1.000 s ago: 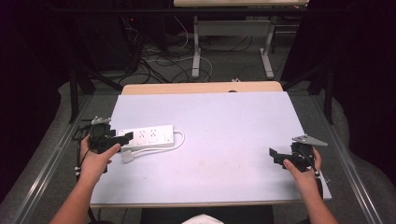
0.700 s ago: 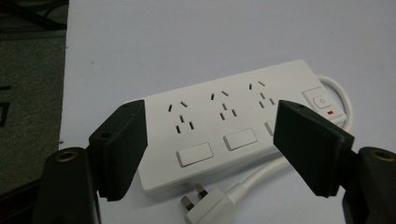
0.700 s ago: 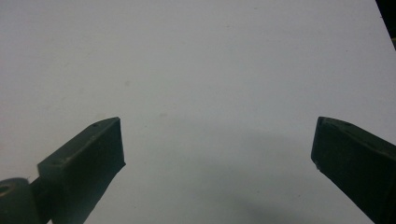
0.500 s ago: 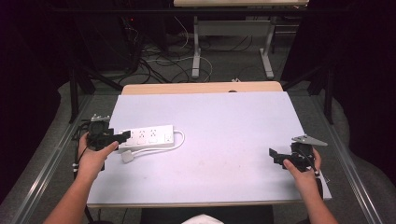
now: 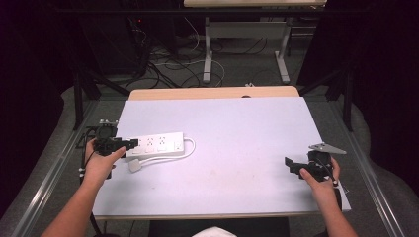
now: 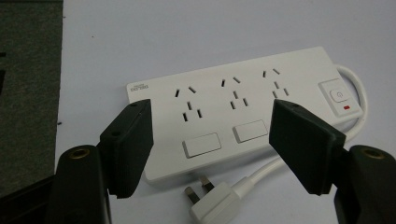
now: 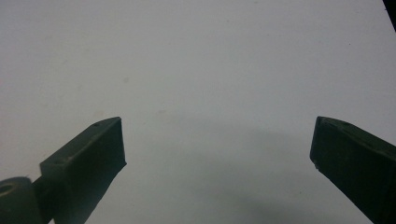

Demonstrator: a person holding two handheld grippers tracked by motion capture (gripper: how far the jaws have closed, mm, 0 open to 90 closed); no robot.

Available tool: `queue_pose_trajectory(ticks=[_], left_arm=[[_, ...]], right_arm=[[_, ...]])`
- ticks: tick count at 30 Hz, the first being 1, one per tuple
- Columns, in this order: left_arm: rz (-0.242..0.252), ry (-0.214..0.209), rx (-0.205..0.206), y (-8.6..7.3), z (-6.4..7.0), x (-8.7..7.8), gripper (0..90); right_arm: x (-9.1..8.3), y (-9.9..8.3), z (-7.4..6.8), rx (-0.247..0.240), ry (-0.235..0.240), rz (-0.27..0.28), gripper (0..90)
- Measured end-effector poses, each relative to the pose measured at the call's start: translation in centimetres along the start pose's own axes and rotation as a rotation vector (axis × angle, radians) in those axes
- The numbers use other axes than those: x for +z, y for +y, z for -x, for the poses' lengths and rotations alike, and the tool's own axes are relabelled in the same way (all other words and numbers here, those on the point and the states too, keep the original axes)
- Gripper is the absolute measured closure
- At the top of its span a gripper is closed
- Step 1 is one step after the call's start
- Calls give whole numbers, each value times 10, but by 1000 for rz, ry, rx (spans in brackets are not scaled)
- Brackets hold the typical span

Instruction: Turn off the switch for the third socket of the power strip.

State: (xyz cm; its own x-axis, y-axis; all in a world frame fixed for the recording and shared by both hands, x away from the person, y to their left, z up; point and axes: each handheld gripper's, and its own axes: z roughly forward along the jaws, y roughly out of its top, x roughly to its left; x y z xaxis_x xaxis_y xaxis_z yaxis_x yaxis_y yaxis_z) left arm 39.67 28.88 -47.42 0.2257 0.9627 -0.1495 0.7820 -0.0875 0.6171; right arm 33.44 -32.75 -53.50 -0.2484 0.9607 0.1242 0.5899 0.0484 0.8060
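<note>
On the left side of the pale worktop (image 5: pixel 237 148), a white power strip (image 5: pixel 157 145) lies flat with its cord looped at its right end and its plug (image 6: pixel 210 208) beside its near edge. At the strip's left end the left hand-held gripper (image 6: pixel 210 140) hangs released, jaws spread. Well apart at the right, the right hand-held gripper (image 7: pixel 217 149) is released too, over bare surface.
</note>
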Motion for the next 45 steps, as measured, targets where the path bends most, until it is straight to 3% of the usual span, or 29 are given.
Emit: queue_pose_trajectory(ticks=[6,9,12,15,17,18,22,23,27,36,39,40,43,45], left_arm=[[-23,-23,-42,3,-2,5,348],[-54,-36,-85,5,-4,10,390],[-52,-40,-105,5,-5,12,436],[-89,-40,-124,5,-7,15,472],[-83,-39,-121,5,-8,16,496],[-89,-51,-149,5,-9,18,507],[-107,-47,-155,4,-12,19,566],[-142,-55,-159,5,-14,19,585],[-116,-46,-181,3,-16,22,622],[-139,-49,-224,2,-23,28,671],[-159,-51,-211,3,-26,29,685],[-144,-39,-221,2,-25,31,691],[-179,-51,-232,2,-26,32,706],[-176,-46,-237,2,-26,34,722]], right_arm=[[1,0,1,-9,-1,0,28],[1,0,1,-10,-1,-2,29],[1,0,2,-11,-1,-3,30],[1,-1,2,-11,-1,-7,31],[1,-1,2,-7,-3,-7,31],[2,-1,2,-7,3,-10,31],[2,-1,1,-2,5,-10,32],[2,-1,1,-2,6,-10,33],[3,-1,2,-6,8,-10,34],[4,-2,2,-3,12,-16,40],[4,-2,2,-1,14,-19,41],[4,-2,2,-1,15,-19,43],[4,-2,2,-1,16,-20,44],[4,-2,2,-2,17,-21,45]])
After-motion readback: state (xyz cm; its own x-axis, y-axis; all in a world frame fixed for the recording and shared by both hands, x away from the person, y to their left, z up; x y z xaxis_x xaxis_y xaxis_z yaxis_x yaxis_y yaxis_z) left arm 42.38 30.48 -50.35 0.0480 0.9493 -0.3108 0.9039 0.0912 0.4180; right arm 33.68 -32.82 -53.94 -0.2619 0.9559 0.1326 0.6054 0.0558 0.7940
